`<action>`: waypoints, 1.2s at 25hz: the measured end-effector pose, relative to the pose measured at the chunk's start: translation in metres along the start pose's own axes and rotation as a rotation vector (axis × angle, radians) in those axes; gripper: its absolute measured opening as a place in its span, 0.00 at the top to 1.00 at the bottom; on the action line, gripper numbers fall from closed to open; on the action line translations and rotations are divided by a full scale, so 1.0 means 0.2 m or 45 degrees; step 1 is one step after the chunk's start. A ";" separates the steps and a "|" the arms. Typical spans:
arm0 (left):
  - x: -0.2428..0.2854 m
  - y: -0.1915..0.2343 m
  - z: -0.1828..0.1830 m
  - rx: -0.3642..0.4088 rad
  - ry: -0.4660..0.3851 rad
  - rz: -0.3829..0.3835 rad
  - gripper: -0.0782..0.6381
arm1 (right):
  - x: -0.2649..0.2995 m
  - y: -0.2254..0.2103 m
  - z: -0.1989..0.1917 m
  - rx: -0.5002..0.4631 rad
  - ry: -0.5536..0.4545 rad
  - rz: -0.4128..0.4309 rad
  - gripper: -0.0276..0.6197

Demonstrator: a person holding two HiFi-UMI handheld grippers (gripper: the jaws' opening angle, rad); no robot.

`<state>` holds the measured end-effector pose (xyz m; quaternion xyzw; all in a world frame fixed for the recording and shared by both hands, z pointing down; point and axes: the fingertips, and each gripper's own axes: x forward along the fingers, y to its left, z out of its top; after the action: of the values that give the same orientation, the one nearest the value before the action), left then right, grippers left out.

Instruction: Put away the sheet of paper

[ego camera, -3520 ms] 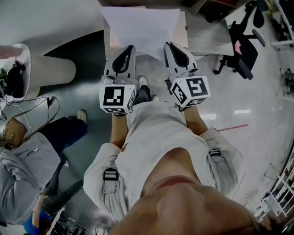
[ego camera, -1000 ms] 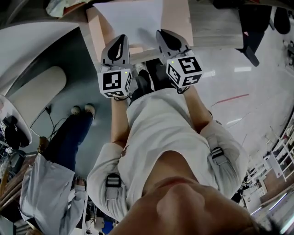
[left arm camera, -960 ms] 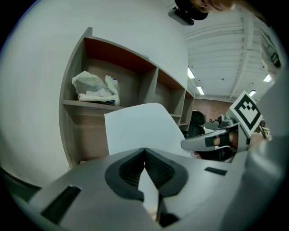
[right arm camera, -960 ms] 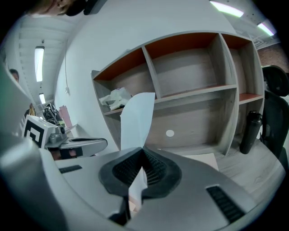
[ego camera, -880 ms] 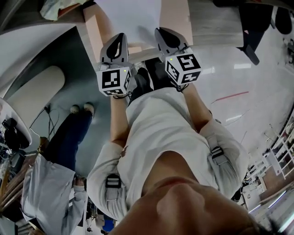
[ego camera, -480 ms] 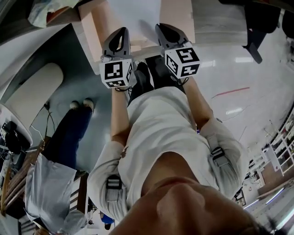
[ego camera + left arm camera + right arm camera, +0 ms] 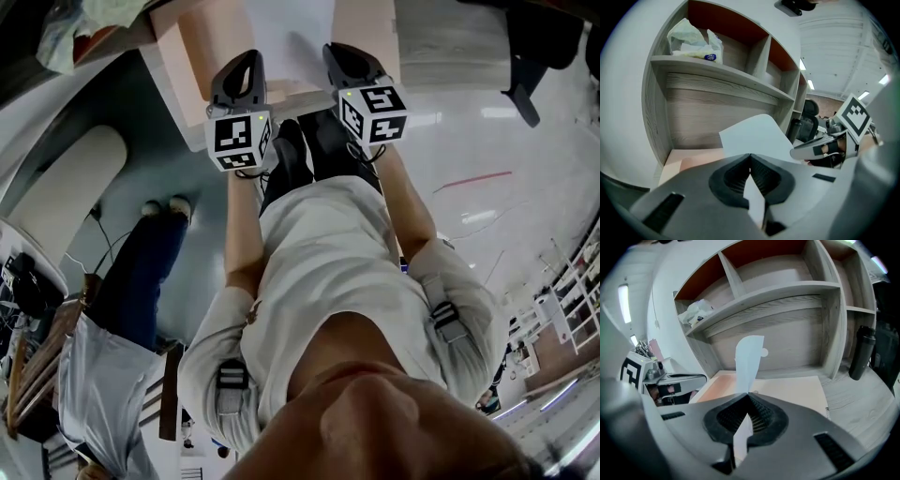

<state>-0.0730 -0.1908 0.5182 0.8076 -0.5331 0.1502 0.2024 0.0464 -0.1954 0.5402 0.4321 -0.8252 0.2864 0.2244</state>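
Observation:
Both grippers hold a white sheet of paper (image 7: 291, 37) by its near edge above a pale peach mat (image 7: 202, 42) on a desk. In the head view my left gripper (image 7: 246, 67) and right gripper (image 7: 339, 56) sit side by side at the top. The left gripper view has the sheet (image 7: 754, 136) curving up out of my shut left gripper (image 7: 750, 157), the right gripper beside it. From the right gripper view, the sheet (image 7: 749, 359) stands edge-on, pinched in my shut right gripper (image 7: 749, 394).
A wooden shelf unit (image 7: 787, 291) with several compartments rises behind the desk; a plastic bag (image 7: 693, 40) lies on one shelf. A black bottle (image 7: 860, 352) stands at the desk's right. Another person (image 7: 103, 375) stands at the left, a black chair (image 7: 553, 37) at the right.
Both grippers have carried the sheet forward over the desk, with the peach mat now under the paper. The grip on the sheet is unchanged.

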 end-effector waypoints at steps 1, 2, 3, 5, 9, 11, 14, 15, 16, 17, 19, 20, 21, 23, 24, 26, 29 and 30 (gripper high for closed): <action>0.01 0.00 -0.01 -0.001 0.004 0.001 0.86 | 0.01 -0.01 -0.01 0.001 0.007 -0.004 0.93; 0.01 0.00 -0.01 -0.002 0.008 0.002 0.86 | 0.02 -0.03 -0.02 0.004 0.014 -0.008 0.93; 0.02 0.00 -0.02 -0.002 0.013 0.003 0.86 | 0.02 -0.04 -0.04 0.006 0.022 -0.013 0.93; 0.03 -0.01 -0.03 0.000 0.020 0.003 0.86 | 0.04 -0.08 -0.06 0.009 0.037 -0.022 0.93; 0.05 -0.02 -0.04 -0.003 0.032 0.008 0.86 | 0.06 -0.15 -0.11 0.014 0.067 -0.040 0.93; 0.06 -0.02 -0.05 -0.005 0.037 0.011 0.86 | 0.06 -0.18 -0.12 0.017 0.080 -0.050 0.93; 0.08 -0.03 -0.07 -0.006 0.046 0.016 0.86 | 0.07 -0.23 -0.15 0.021 0.100 -0.060 0.93; 0.09 -0.03 -0.07 -0.009 0.050 0.017 0.86 | 0.08 -0.24 -0.16 0.022 0.107 -0.064 0.93; 0.10 -0.03 -0.08 -0.011 0.055 0.019 0.86 | 0.08 -0.26 -0.17 0.022 0.115 -0.069 0.93; 0.11 -0.03 -0.09 -0.012 0.060 0.020 0.86 | 0.08 -0.27 -0.18 0.020 0.123 -0.073 0.93; 0.13 -0.04 -0.11 -0.005 0.072 0.025 0.86 | 0.09 -0.30 -0.20 0.017 0.140 -0.080 0.93; 0.14 -0.04 -0.11 0.001 0.078 0.026 0.86 | 0.09 -0.31 -0.21 0.017 0.149 -0.083 0.93; 0.15 -0.05 -0.12 0.006 0.084 0.027 0.86 | 0.10 -0.32 -0.22 0.018 0.158 -0.083 0.93; 0.17 -0.06 -0.12 0.013 0.093 0.027 0.86 | 0.11 -0.34 -0.24 0.019 0.175 -0.080 0.93; 0.18 -0.06 -0.13 0.015 0.097 0.028 0.86 | 0.12 -0.35 -0.25 0.018 0.183 -0.078 0.93; 0.19 -0.07 -0.13 0.015 0.102 0.029 0.86 | 0.14 -0.36 -0.27 0.017 0.199 -0.073 0.93; 0.21 -0.07 -0.13 0.011 0.108 0.038 0.86 | 0.18 -0.37 -0.28 0.019 0.214 -0.055 0.93; 0.21 -0.06 -0.13 0.011 0.110 0.043 0.86 | 0.20 -0.37 -0.28 0.022 0.220 -0.047 0.93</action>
<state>-0.0456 -0.2076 0.5588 0.7922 -0.5367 0.1906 0.2192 0.0948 -0.2156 0.6265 0.4230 -0.7921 0.3255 0.2961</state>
